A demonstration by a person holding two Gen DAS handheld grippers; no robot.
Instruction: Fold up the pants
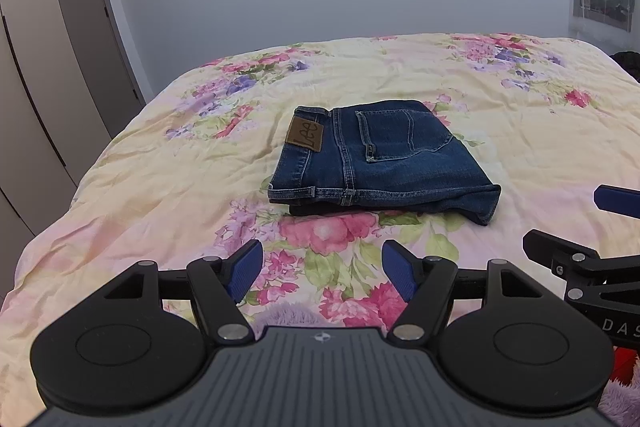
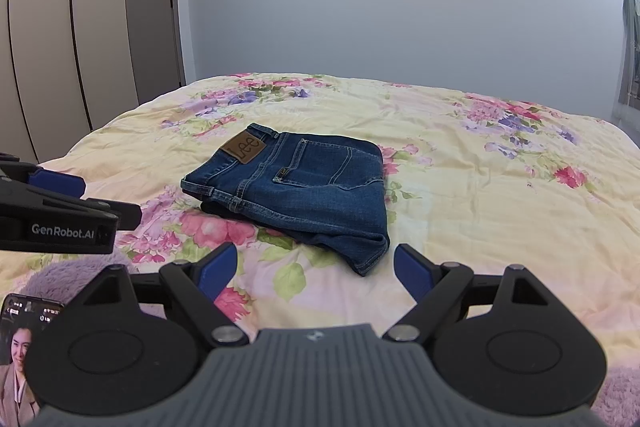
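On the floral bedspread [image 1: 500, 131] the folded Lee jeans [image 1: 380, 159] lie ahead of both grippers, untouched. The left gripper [image 1: 322, 273] and right gripper [image 2: 316, 273] each hold their blue pads spread wide, gripping nothing. Only the right wrist view shows a lit phone [image 2: 22, 347] at lower left.

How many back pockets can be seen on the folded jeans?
1. The back pocket is on the top face of the jeans, right of the Lee patch. Another may be folded under.
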